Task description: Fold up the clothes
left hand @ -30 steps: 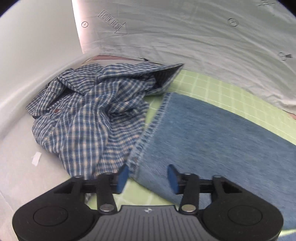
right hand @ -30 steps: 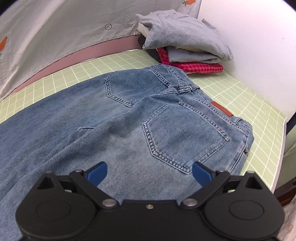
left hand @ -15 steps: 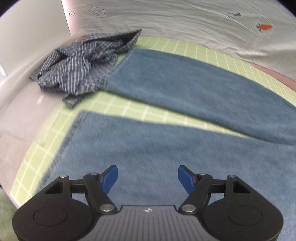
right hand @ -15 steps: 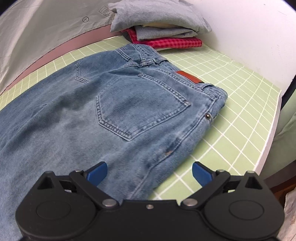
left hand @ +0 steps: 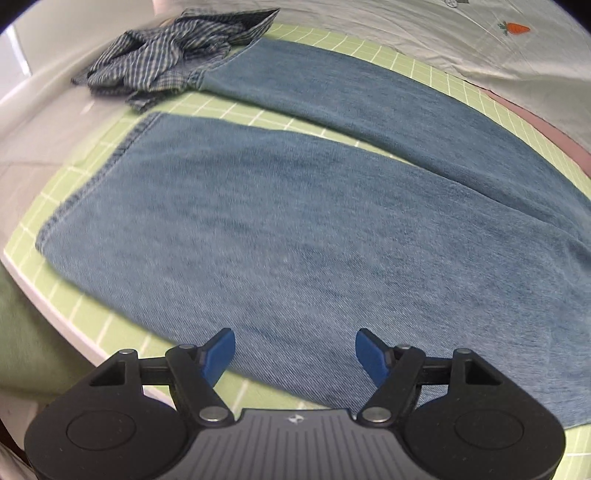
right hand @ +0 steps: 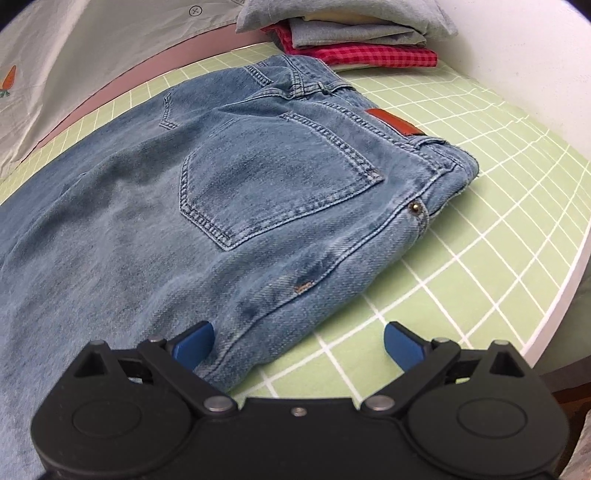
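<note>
Blue jeans lie flat on a green grid mat, back pockets up. The left wrist view shows both legs [left hand: 295, 221] spread apart, hems to the left. My left gripper [left hand: 295, 354] is open and empty, just above the near leg's lower edge. The right wrist view shows the waist end [right hand: 277, 177] with a brown leather patch. My right gripper [right hand: 299, 341] is open and empty, straddling the jeans' near side seam, its left fingertip [right hand: 194, 341] over the denim.
A crumpled blue plaid shirt [left hand: 173, 62] lies beyond the far leg's hem. A stack of folded clothes [right hand: 351, 33] sits behind the waistband. The mat [right hand: 480, 240] ends at the table edge on the right. A white sheet [left hand: 443, 37] hangs behind.
Both grippers have pulled back toward the near edge of the table. The left gripper left the far hem and opened wider. The right gripper now sits at the jeans' side seam.
</note>
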The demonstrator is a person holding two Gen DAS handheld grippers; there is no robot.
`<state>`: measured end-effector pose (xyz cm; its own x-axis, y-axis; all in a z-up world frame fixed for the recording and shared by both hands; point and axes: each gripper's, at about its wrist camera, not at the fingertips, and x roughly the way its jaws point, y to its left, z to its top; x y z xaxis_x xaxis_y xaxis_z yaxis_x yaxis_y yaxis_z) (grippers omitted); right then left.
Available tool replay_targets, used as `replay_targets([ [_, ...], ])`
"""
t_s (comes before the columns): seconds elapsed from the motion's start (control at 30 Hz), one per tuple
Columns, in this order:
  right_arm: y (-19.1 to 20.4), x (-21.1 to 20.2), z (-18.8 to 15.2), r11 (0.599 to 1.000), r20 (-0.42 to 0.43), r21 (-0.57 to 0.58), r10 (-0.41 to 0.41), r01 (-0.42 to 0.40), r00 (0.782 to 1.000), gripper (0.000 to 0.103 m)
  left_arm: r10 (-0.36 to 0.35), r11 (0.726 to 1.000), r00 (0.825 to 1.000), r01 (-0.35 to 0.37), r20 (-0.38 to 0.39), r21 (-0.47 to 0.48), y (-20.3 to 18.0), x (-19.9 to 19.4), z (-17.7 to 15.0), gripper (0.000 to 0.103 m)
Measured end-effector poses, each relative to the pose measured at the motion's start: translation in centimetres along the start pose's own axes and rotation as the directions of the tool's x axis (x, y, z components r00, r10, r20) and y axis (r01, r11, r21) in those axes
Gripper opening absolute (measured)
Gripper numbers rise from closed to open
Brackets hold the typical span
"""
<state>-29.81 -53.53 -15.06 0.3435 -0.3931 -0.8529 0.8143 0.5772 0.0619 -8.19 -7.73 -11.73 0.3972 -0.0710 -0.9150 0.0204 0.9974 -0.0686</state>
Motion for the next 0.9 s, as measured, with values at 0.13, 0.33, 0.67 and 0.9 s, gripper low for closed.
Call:
replay_targets([
  [0.13,-0.2,0.0,-0.1,1.0,0.002,-0.015,0.015,-0.015,1.0,0.102,-0.088,0.989,0.996,0.086,-0.01,-0.12,1.0,-0.2,-0.7,0.073],
  [0.33,0.0,0.2,-0.2,1.0,0.005,-0.019,0.005,-0.005,1.0,0.103,-0.178,0.949,0.983,0.161,-0.038,-0.272,2.7,0.3,-1.3,0.073],
  [0.67,0.3,0.2,-0.3,1.0,0.007,0.017,-0.015,0.015,1.0,0.103,-0.232,0.917,0.972,0.206,-0.036,-0.342,4.2,0.9,-0.6,0.073],
  [0.9,0.6,0.3,0.0,0.998,0.01,0.049,-0.028,0.027,1.0,0.103,-0.219,0.915,0.975,0.196,-0.027,-0.354,4.9,1.3,0.6,0.073],
])
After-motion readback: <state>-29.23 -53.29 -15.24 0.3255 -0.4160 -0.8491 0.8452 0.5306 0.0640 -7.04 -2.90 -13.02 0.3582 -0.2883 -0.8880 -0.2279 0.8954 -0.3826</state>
